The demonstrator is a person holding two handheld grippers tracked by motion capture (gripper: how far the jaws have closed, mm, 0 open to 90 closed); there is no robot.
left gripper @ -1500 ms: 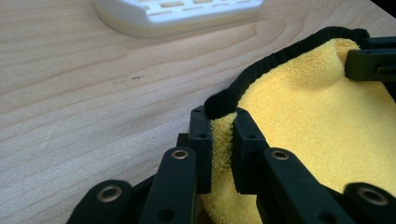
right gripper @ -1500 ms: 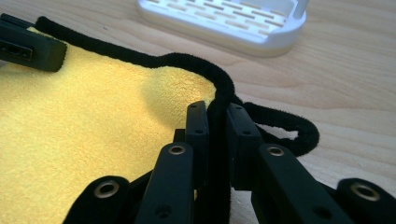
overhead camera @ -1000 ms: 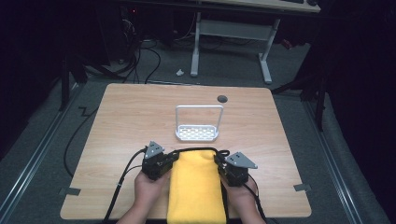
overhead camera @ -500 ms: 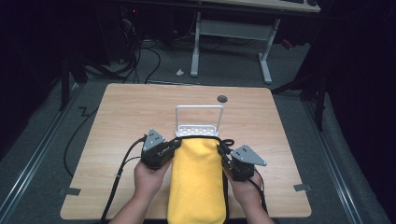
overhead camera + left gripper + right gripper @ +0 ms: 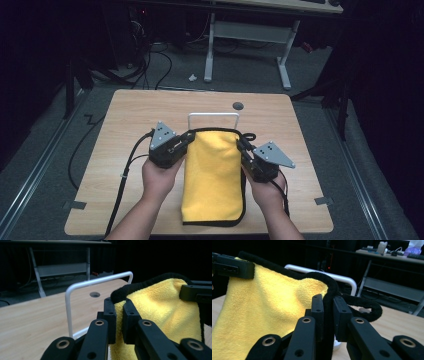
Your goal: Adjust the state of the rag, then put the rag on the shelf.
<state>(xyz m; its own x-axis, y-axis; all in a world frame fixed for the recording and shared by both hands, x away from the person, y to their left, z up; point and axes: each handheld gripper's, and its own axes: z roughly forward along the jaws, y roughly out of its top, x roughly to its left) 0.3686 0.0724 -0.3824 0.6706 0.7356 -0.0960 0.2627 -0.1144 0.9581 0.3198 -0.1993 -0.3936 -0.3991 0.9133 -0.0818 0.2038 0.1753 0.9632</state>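
1. I found no readable word, brand, number or sign anywhere in my views.
2. The yellow towel point(image 5: 212, 175) I gripped carried no tag or print on the side facing me.
3. The wooden table point(image 5: 125, 115) bore no marking.
4. The white rack point(image 5: 213, 116) bore none either.

Black-edged yellow towel point(image 5: 212, 180), far corners lifted, near end on table.
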